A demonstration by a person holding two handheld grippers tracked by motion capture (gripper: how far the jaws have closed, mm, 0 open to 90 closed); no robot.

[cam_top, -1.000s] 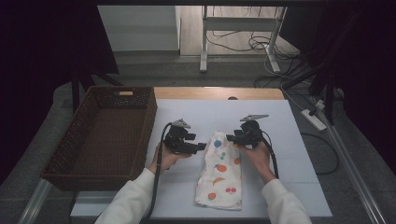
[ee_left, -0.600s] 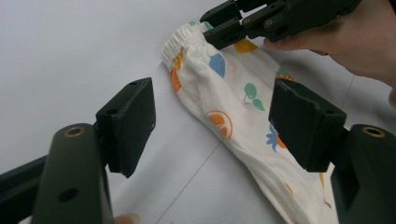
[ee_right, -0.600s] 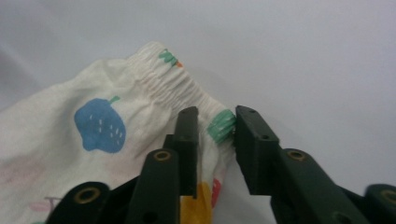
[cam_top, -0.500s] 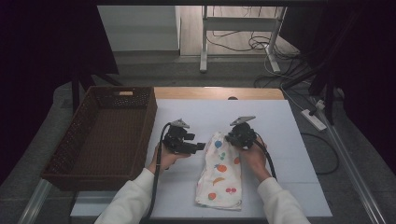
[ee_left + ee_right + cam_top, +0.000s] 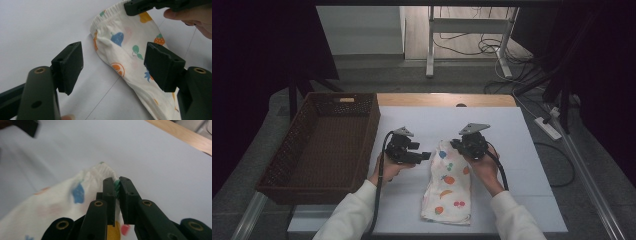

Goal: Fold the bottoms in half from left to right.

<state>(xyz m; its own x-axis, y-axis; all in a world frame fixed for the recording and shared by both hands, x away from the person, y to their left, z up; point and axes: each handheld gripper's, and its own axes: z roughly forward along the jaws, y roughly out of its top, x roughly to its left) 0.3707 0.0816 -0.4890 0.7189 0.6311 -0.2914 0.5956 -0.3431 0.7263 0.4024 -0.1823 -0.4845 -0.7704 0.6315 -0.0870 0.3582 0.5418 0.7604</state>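
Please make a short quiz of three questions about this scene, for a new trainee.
1. True or false: the right gripper is shut on the fruit-print cloth.
2. How do the jaws of the left gripper stand? A) wide apart B) shut on the cloth C) shut on nothing
3. Fill in: the wicker basket stands at the table's ____ side in the high view.

Key: 1 true, it pinches the elastic edge. 2 A. 3 left.

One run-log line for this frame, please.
right gripper: shut on fruit-print cloth waistband | left gripper: open beside cloth edge | basket: left of cloth
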